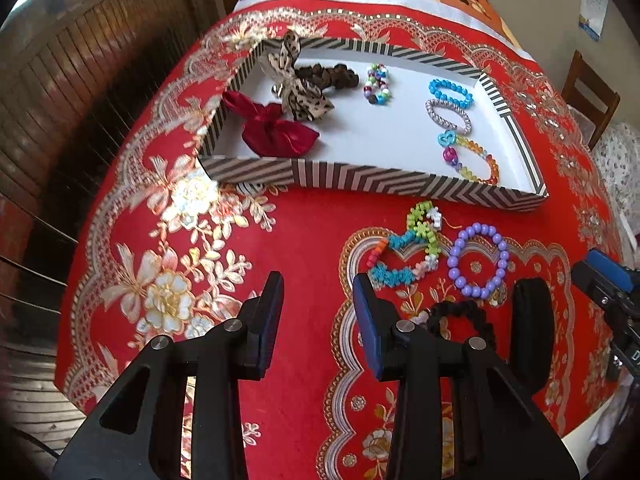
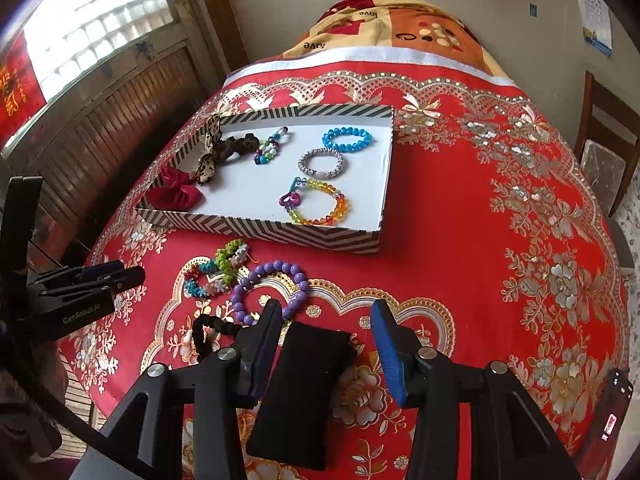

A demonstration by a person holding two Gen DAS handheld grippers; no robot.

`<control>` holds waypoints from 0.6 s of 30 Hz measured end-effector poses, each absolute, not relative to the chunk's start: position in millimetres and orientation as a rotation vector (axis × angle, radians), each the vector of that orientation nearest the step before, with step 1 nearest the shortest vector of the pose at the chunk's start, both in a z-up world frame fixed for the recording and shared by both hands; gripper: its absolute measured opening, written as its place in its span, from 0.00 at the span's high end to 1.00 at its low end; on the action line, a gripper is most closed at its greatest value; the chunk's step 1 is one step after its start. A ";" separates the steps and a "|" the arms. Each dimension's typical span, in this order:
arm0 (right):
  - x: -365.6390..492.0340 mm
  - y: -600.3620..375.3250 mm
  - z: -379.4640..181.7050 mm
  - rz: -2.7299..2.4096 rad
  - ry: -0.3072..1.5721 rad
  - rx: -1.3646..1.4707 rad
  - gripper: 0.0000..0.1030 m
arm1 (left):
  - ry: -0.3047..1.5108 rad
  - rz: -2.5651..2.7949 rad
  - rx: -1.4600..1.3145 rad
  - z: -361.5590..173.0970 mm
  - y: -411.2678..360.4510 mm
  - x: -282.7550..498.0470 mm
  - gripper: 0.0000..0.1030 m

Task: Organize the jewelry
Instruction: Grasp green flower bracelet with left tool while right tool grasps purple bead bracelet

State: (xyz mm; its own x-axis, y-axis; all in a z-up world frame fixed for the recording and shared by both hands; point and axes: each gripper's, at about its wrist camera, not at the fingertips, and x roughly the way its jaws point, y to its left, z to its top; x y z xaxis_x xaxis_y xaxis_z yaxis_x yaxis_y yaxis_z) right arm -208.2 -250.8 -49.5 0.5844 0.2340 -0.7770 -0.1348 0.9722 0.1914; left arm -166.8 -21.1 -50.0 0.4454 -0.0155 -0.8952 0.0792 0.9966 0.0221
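Observation:
A striped tray (image 1: pixel 360 178) (image 2: pixel 280 232) holds a red bow (image 1: pixel 276 130), a leopard bow (image 1: pixel 298 92), a brown scrunchie (image 1: pixel 328 74) and several bead bracelets, among them a blue one (image 2: pixel 346 139). In front of it on the red cloth lie a flower-bead bracelet (image 1: pixel 404 248) (image 2: pixel 218 274), a purple bead bracelet (image 1: pixel 478 260) (image 2: pixel 272 286), a black scrunchie (image 1: pixel 460 318) (image 2: pixel 212 330) and a black pouch (image 2: pixel 304 392) (image 1: pixel 528 312). My left gripper (image 1: pixel 318 312) (image 2: pixel 120 276) hangs open over bare cloth, left of the bracelets. My right gripper (image 2: pixel 326 332) is open, straddling the pouch; its right pad stands clear of it.
The red embroidered cloth (image 2: pixel 460 240) covers the table, whose left edge drops toward a wood-panelled wall (image 1: pixel 80 92). A wooden chair (image 2: pixel 608 128) stands at the right. A patterned quilt (image 2: pixel 400 32) lies beyond the far edge.

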 end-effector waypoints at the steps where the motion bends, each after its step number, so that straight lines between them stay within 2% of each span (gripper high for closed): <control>1: -206.9 -250.3 -49.9 0.219 0.923 0.118 0.57 | 1.118 -0.063 0.056 -51.4 -20.1 -165.8 0.66; 18: -148.2 -218.4 -90.6 0.307 1.040 0.001 0.57 | 1.229 -0.231 0.006 -73.1 -37.4 -124.7 0.64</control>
State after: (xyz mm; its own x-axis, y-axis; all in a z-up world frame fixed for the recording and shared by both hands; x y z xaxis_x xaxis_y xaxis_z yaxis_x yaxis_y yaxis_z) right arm -148.2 -218.4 -90.6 0.4672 0.2506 -0.8479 -0.2497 0.9573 0.1453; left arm -124.7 -37.4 -73.1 0.3152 -0.1721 -0.9333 0.1786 0.9766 -0.1197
